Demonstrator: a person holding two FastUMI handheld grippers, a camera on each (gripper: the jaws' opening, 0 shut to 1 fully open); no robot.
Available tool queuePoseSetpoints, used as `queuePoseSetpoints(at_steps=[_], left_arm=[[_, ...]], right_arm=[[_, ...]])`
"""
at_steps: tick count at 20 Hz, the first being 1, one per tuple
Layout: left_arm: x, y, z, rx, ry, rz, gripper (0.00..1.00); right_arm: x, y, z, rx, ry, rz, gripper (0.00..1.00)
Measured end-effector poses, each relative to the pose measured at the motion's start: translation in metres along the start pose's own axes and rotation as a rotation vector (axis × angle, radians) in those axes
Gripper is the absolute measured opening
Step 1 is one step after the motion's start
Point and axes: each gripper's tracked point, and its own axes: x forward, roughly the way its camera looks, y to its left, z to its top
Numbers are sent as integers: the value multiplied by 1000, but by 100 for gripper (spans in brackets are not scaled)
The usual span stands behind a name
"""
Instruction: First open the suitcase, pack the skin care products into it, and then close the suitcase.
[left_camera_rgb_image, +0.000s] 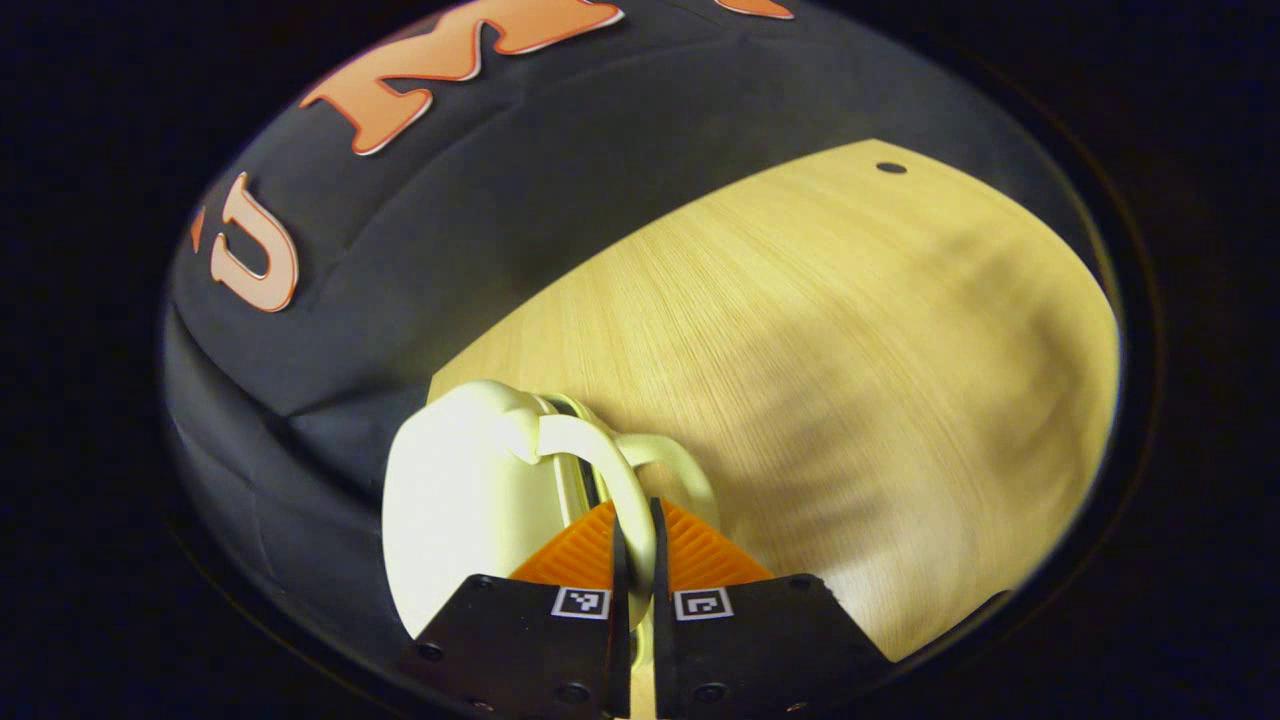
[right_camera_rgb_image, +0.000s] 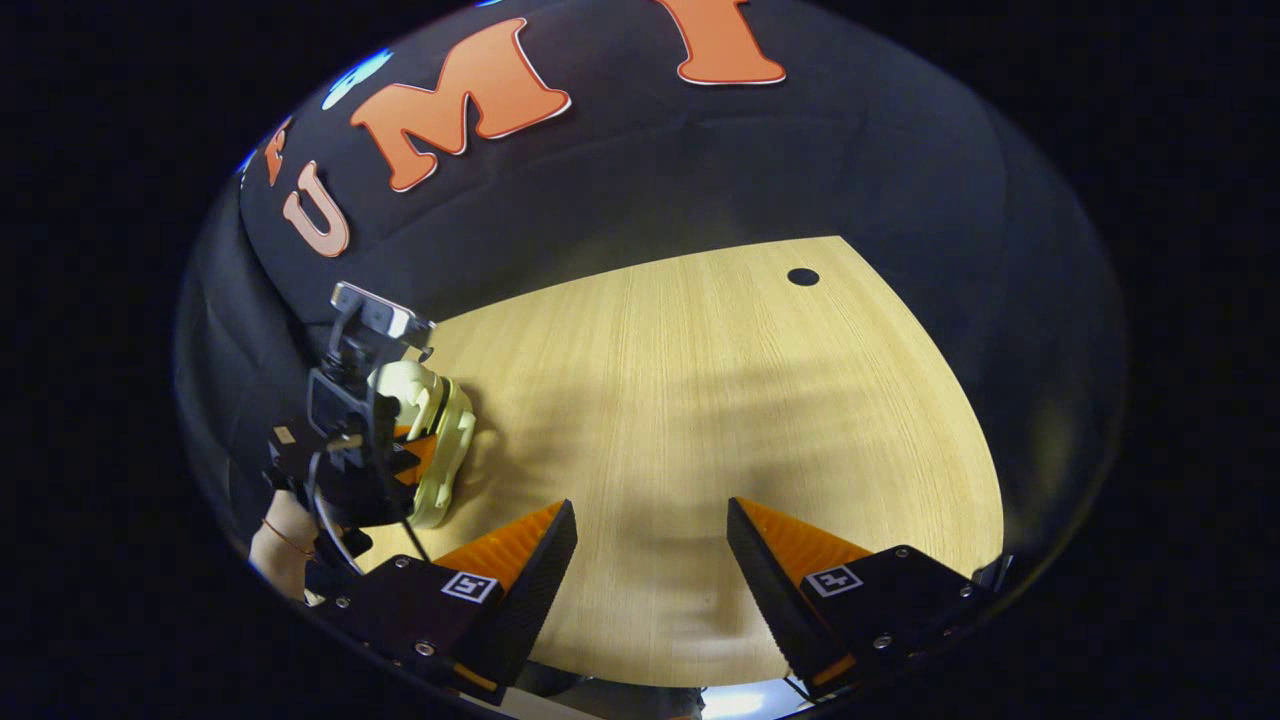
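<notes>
The left gripper (left_camera_rgb_image: 632, 545) has both fingers pinched tight on the curved handle (left_camera_rgb_image: 610, 470) of the little cream suitcase (left_camera_rgb_image: 455, 510), which stands on edge near the table's corner. To do this step well, I think it should keep the pinch firm and move slowly, so the case does not swing or tip. In the right gripper view, the right gripper (right_camera_rgb_image: 650, 545) hangs wide open over bare wood, holding nothing, with the suitcase off at nine o'clock. The pale wooden table (left_camera_rgb_image: 800, 330) spreads out beyond, with a small dark hole (left_camera_rgb_image: 890, 167) near one o'clock. Black cloth walls (left_camera_rgb_image: 480, 230) stand behind.
</notes>
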Motion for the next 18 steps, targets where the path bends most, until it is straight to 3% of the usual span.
queuePoseSetpoints(at_steps=[6, 11, 12, 13, 15, 17, 18], left_arm=[[2, -1, 0, 68, 0, 49, 10], [1, -1, -7, 82, 12, 56, 19], [-2, 1, -9, 75, 9, 60, 15], [-7, 4, -9, 72, 2, 62, 37], [-12, 12, -6, 72, -23, 65, 64], [-21, 9, -7, 55, -52, 38, 86], [-24, 8, -8, 34, -69, 19, 92]], right_arm=[[-1, -2, -14, -4, 26, 2, 96], [-2, 6, -11, -13, 23, 24, 96], [-2, 5, -11, -14, 22, 24, 96], [-3, 4, -11, -15, 22, 23, 96], [-3, 3, -10, -21, 16, 18, 96], [-2, 6, -9, -19, 11, 20, 96], [-1, 8, -8, -20, 8, 20, 96]])
